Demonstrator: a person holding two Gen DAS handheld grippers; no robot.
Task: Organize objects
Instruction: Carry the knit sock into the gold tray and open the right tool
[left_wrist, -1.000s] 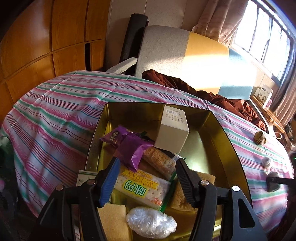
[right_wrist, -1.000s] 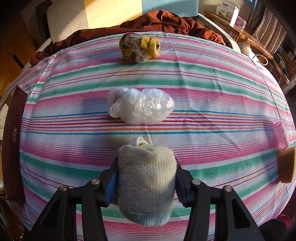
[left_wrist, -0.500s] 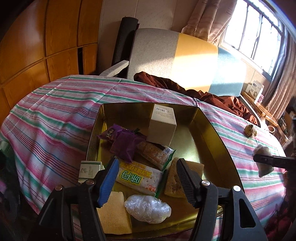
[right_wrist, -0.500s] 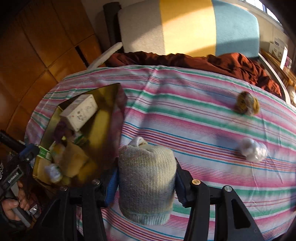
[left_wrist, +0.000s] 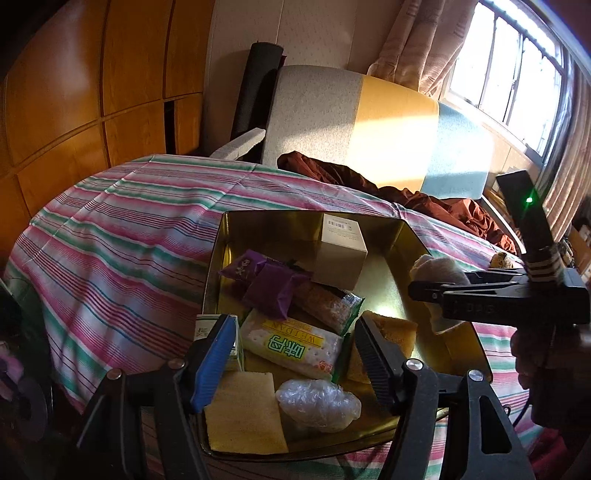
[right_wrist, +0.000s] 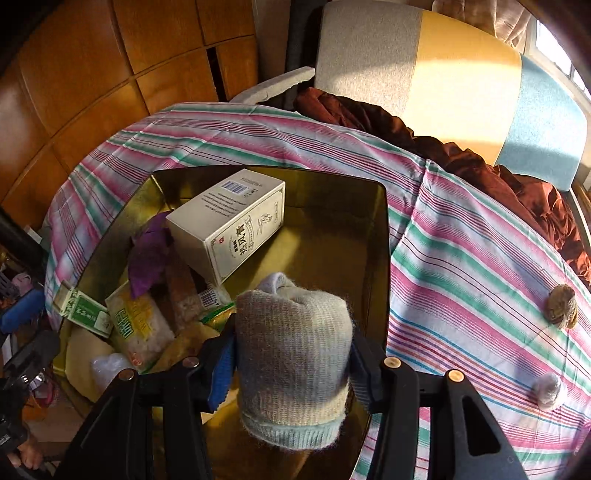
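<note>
My right gripper (right_wrist: 291, 365) is shut on a rolled grey knitted sock (right_wrist: 291, 354) and holds it over the right part of a gold metal tin (right_wrist: 380, 236). The same gripper and sock (left_wrist: 432, 269) show at the right in the left wrist view, above the tin's (left_wrist: 306, 216) right wall. My left gripper (left_wrist: 295, 354) is open and empty above the tin's near end. In the tin lie a white box (left_wrist: 340, 251), purple wrappers (left_wrist: 269, 284), a cracker pack (left_wrist: 295, 347), a yellow sponge (left_wrist: 243, 413) and a crumpled plastic ball (left_wrist: 317, 404).
The tin stands on a striped cloth (right_wrist: 461, 236). A brown-yellow bundle (right_wrist: 561, 306) and a clear plastic ball (right_wrist: 548, 391) lie on the cloth at the right. A small green-white box (right_wrist: 83, 308) leans at the tin's left wall. An armchair with brown cloth (left_wrist: 369, 125) stands behind.
My right gripper has carried the sock left from the open cloth to above the tin. My left gripper has drawn back a little and stays open.
</note>
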